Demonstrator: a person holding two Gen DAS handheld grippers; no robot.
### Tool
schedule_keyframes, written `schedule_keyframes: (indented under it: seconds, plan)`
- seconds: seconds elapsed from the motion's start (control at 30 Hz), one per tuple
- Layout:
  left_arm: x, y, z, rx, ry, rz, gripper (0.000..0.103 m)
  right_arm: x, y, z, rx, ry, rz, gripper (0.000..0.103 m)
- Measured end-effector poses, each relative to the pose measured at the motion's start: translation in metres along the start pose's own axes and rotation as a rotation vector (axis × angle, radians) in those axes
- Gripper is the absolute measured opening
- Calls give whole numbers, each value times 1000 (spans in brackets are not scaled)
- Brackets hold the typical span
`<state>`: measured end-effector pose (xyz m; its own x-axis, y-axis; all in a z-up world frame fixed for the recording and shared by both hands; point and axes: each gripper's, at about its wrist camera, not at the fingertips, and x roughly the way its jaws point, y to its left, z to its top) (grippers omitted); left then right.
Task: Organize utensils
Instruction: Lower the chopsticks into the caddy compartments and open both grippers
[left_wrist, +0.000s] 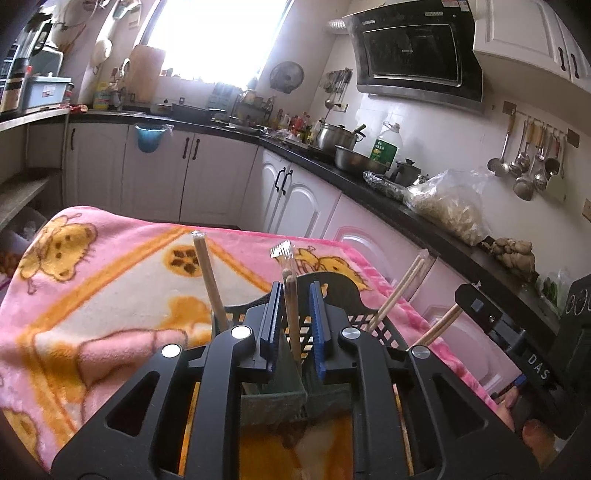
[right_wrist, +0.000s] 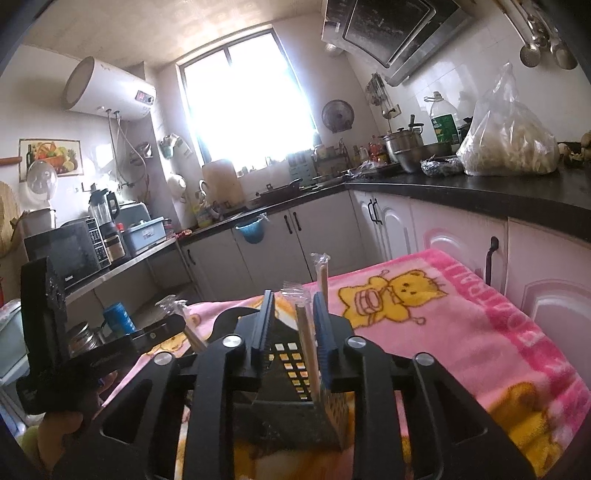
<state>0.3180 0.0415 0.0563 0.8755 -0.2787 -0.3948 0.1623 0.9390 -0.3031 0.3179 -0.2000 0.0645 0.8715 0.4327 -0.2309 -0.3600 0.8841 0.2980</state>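
The left gripper (left_wrist: 291, 325) has its jaws parted a little around a wrapped pair of chopsticks (left_wrist: 292, 314) that stands upright in the black slatted utensil holder (left_wrist: 343, 295); a clear gap shows on either side of the sticks, so the pads are not pressing and nothing is gripped. The right gripper (right_wrist: 291, 332) is likewise slightly open around its own wrapped chopsticks (right_wrist: 308, 350), which lean close to the blue-padded finger (right_wrist: 323, 339) — whether they touch it cannot be told, but there is no clamp. Both pairs look already seated in the holder, which rests on the pink cartoon blanket (left_wrist: 110, 258) with more chopsticks (left_wrist: 207, 273) standing in its other compartments. To finish this release well, I judge each pair of jaws should widen enough to clear the crinkled wrapper tops, then draw straight back and slightly up along the sticks' own line — a sideways pull could snag the plastic and tip the sticks or drag the light holder across the soft cloth. The two grippers sit close together, the other tool's body showing at each view's edge, so they should withdraw without crossing.
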Motion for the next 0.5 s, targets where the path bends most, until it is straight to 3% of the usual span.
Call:
schedule_keyframes:
  seconds: [0.27,0.5]
  plan:
    - [-11,3,-4,-13,11,3,14,-21,1,-2,-3,7,-9,38]
    - [-31,0,-8,-7,4,3,36,-39,3,-6,-3,30,-20,49]
